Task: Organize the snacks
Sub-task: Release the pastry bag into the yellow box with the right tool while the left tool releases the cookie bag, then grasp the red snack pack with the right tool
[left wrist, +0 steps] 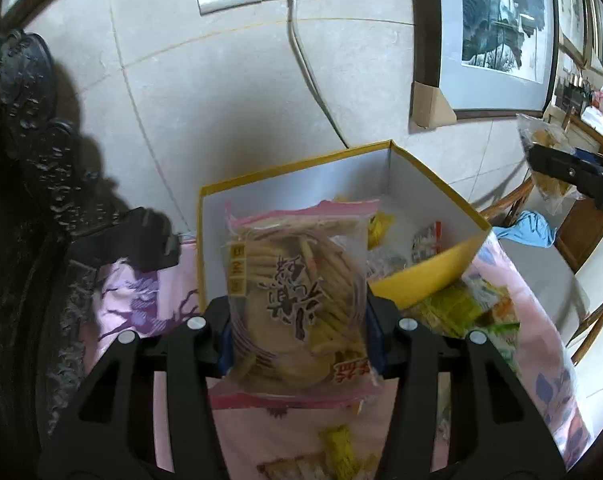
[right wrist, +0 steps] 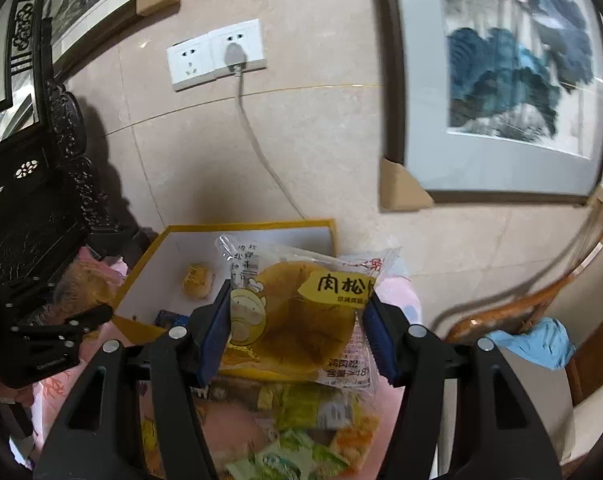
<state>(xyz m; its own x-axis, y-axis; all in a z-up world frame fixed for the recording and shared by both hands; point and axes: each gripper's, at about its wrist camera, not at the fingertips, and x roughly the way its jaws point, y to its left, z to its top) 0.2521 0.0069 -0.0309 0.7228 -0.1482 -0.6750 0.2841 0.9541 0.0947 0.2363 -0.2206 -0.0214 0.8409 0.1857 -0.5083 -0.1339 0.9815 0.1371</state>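
Now: both claws loaded, carrying snacks to the box.

Left claw pinches a pink-edged cracker bag, held upright just before the near wall of the yellow box. Right claw pinches a clear bun pack, pads pressed on both sides, hanging near the box's right front corner. Box sits open on the pink-clothed counter, already holding a few packets; one small bun lies on its floor. Loose snacks are piled on the counter in front of it. Step looks like transport, with neither load over the opening yet. Next move calls for clearing the near rim, getting each pack above free floor, then spreading the claws, probably one at a time so the bags don't collide. The upright cracker bag may tip on release.
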